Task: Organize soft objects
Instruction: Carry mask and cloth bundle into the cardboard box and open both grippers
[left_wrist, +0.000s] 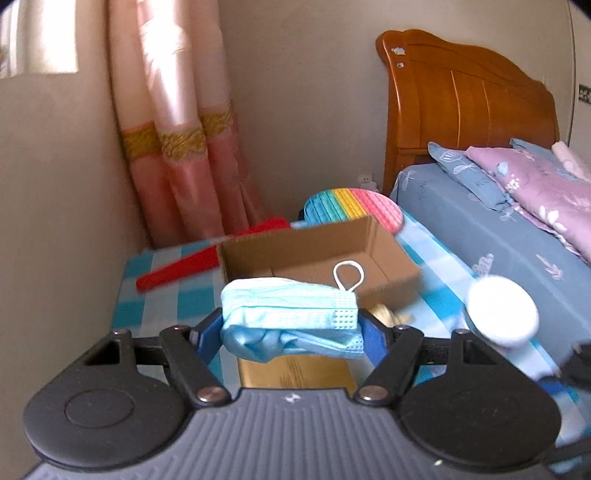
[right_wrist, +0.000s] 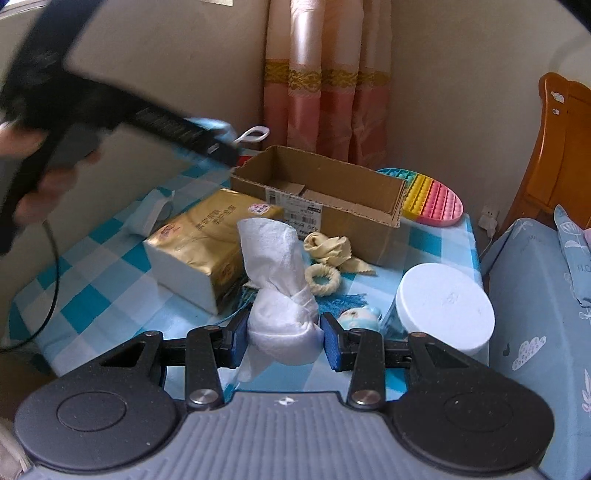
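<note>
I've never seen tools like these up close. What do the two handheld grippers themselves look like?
Each has a ribbed grey body with a small star-like mark, two round black discs at its sides, and black linkage arms with silver pivot pins. The left gripper and right gripper end in blue textured pads. Seen from the side, the left one is a black pistol-shaped handle with a thin black cable hanging down.

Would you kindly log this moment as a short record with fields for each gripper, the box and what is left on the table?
left gripper: shut on the blue face mask, held in front of the box
right gripper: shut on the white cloth
cardboard box: open, looks empty, on the checked tablecloth
left on table: gold tissue pack, beige scrunchie, beige cloth, white-lidded jar, rainbow pop toy
red item: behind the box, too blurred to identify
</note>
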